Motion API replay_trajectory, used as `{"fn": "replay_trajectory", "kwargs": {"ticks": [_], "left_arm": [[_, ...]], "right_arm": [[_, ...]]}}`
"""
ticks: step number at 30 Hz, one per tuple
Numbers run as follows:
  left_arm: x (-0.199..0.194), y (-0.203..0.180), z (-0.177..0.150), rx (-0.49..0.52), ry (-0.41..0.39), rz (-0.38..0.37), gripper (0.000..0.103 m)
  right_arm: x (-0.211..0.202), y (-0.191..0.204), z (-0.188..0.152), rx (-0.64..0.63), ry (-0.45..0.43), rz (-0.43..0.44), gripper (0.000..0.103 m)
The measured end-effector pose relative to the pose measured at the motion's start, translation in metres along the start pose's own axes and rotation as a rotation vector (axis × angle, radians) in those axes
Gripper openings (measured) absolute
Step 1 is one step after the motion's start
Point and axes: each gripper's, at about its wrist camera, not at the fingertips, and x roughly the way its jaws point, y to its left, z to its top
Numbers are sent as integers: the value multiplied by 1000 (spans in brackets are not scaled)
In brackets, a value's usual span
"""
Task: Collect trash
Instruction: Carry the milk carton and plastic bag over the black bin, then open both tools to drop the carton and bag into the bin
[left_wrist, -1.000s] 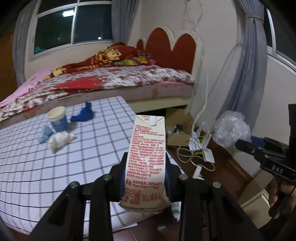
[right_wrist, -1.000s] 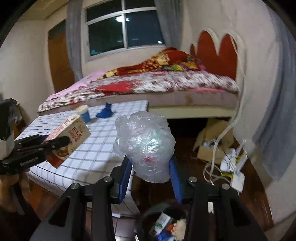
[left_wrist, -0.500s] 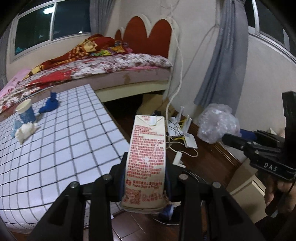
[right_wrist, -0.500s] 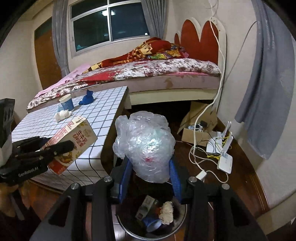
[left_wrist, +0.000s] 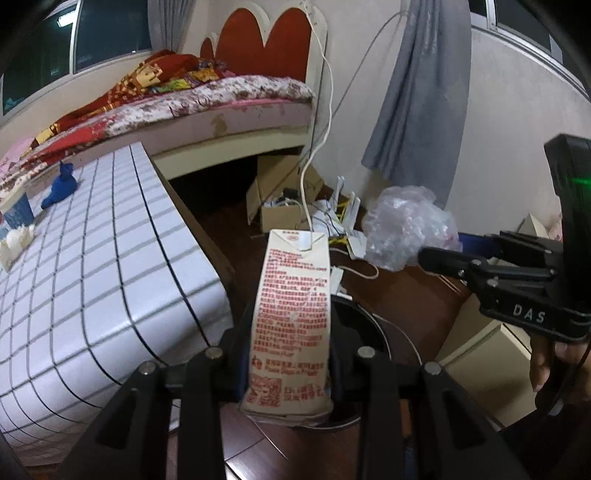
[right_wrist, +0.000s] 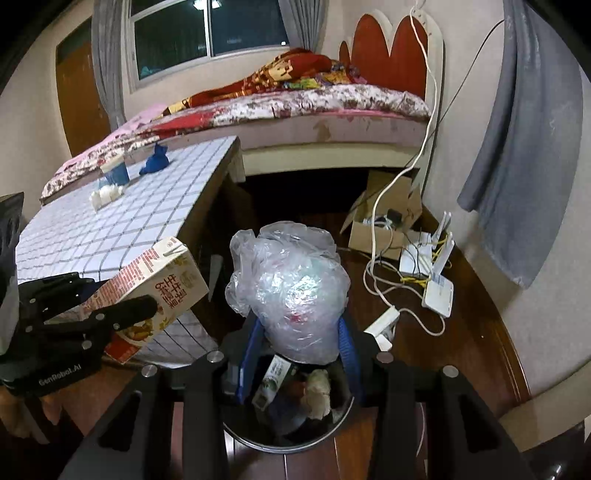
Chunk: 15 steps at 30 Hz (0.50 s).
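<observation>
Holding a milk carton (left_wrist: 291, 317) by its lower sides, the left gripper (left_wrist: 288, 365) is clamped; the right gripper (right_wrist: 299, 354) pinches a crumpled plastic bag (right_wrist: 291, 288) above the bin (right_wrist: 258, 443); both look light; the carton stiff, the bag soft and slippery.
</observation>
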Motion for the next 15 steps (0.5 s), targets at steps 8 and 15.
{"fn": "replay_trajectory", "kwargs": {"ticks": [8, 15], "left_arm": [[25, -5, -23, -26, 81, -26, 35], [45, -2, -36, -63, 144, -37, 35]], "right_arm": [[37, 3, -20, -21, 119, -1, 42], [69, 13, -37, -71, 220, 6, 42]]}}
